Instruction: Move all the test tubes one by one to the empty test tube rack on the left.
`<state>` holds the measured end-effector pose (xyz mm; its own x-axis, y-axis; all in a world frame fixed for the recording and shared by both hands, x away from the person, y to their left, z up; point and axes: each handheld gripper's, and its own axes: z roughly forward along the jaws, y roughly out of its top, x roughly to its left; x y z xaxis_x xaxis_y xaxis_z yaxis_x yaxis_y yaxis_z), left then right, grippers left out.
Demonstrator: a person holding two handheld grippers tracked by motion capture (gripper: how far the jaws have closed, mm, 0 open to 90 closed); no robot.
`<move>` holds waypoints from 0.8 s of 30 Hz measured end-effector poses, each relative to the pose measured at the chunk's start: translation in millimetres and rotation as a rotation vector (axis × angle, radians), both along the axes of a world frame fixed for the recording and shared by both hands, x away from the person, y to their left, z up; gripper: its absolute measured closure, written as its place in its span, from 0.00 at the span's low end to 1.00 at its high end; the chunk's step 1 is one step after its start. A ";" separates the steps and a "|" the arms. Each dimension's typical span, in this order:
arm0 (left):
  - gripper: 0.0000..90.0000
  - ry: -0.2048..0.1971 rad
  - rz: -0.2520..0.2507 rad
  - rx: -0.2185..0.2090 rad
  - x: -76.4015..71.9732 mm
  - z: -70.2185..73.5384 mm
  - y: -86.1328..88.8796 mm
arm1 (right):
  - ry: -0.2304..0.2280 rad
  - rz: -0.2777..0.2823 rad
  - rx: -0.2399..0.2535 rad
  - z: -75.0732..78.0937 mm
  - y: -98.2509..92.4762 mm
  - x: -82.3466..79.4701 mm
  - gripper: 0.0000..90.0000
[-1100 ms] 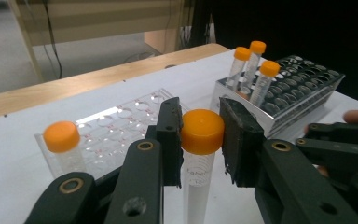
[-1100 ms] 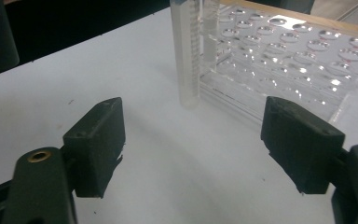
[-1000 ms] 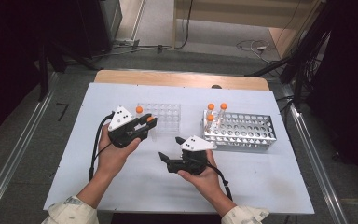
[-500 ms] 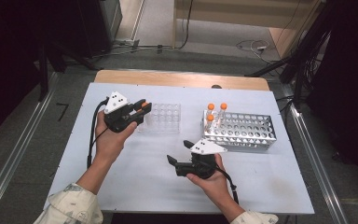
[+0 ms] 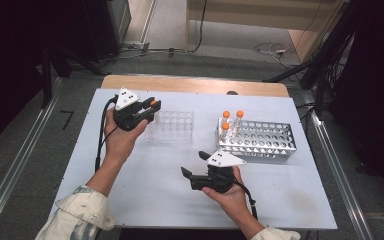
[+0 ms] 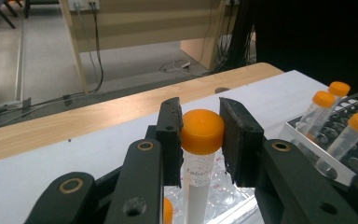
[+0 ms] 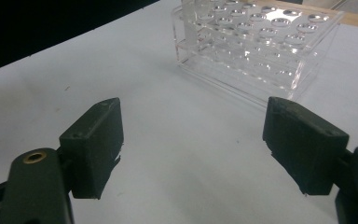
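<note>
My left gripper (image 5: 149, 108) is shut on an orange-capped clear tube (image 6: 200, 154), its pads pressing the cap from both sides. It hangs over the left end of the clear plastic rack (image 5: 172, 126), and the tube points down toward the rack's holes (image 6: 221, 193). Three more orange-capped tubes (image 5: 230, 120) stand at the left end of the metal rack (image 5: 260, 140); they also appear far right in the left gripper view (image 6: 338, 121). My right gripper (image 5: 190, 175) sits low over the white table near its front, open with nothing between its jaws (image 7: 191, 149), facing the clear rack (image 7: 256, 42).
A white board (image 5: 145, 200) covers the table, with a wooden strip (image 5: 195, 84) along its far edge. Metal rails run along both sides on the floor. Cables and furniture legs lie beyond the table.
My left hand has carried the tube away from me and to the left, from mid-table to the clear rack's left end. My right gripper has slid slightly toward me and stayed open.
</note>
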<state>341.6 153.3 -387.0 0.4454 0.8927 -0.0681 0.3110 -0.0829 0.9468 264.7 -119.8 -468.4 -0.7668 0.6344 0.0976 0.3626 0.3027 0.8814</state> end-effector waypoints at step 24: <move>0.79 0.043 0.002 0.085 6.3 -33.8 -8.0 | 0.005 0.004 0.003 0.6 1.3 -0.3 0.21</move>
